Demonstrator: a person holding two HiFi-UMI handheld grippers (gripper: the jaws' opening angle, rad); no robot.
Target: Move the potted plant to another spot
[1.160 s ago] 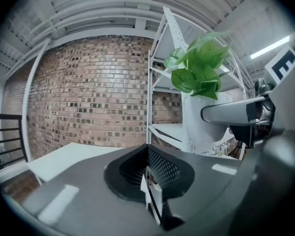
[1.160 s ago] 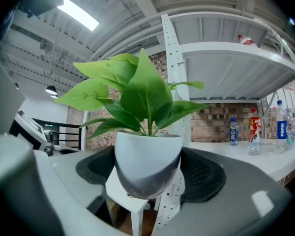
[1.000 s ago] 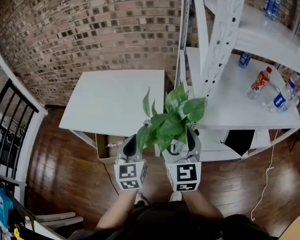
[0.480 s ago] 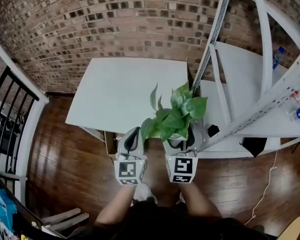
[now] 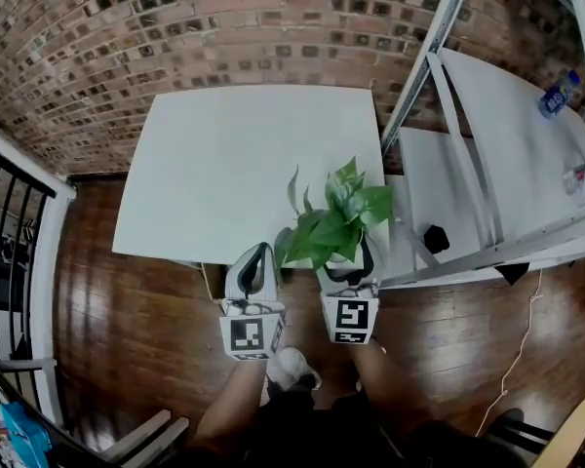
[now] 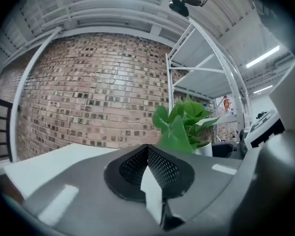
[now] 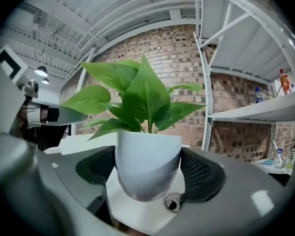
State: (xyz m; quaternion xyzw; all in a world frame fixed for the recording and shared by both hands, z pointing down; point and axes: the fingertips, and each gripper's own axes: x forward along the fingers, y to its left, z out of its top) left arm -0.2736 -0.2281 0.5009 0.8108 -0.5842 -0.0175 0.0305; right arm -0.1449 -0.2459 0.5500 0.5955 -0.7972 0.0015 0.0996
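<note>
The biggest risk is the pot [image 7: 147, 161] slipping. It is smooth, round and narrows toward its base, and only 1 gripper carries it, so a jolt or a hurried lowering could let it slide down or tip between the pads. A second risk is the approach to the desk [image 5: 224, 154]. The potted plant [image 5: 336, 224] hangs at the desk's near right corner and, as far as I can judge, is not resting on it. Coming in too low could knock the base against the desk's near edge. Setting it right at that edge would leave it easy to topple. The leaves [image 7: 137, 90] also hide the pot from the head view, so placing it by eye is harder. They could also brush the upright of the shelf rack [image 5: 439, 57] just beside the desk's right edge.

The right gripper [image 5: 348, 261] has its jaws set wide and clamped on the white pot, 1 pad on each side of it, with the plant upright. The left gripper [image 6: 148, 166], toward the desk's near edge and just beside the plant, has its jaws closed together on nothing.
</note>
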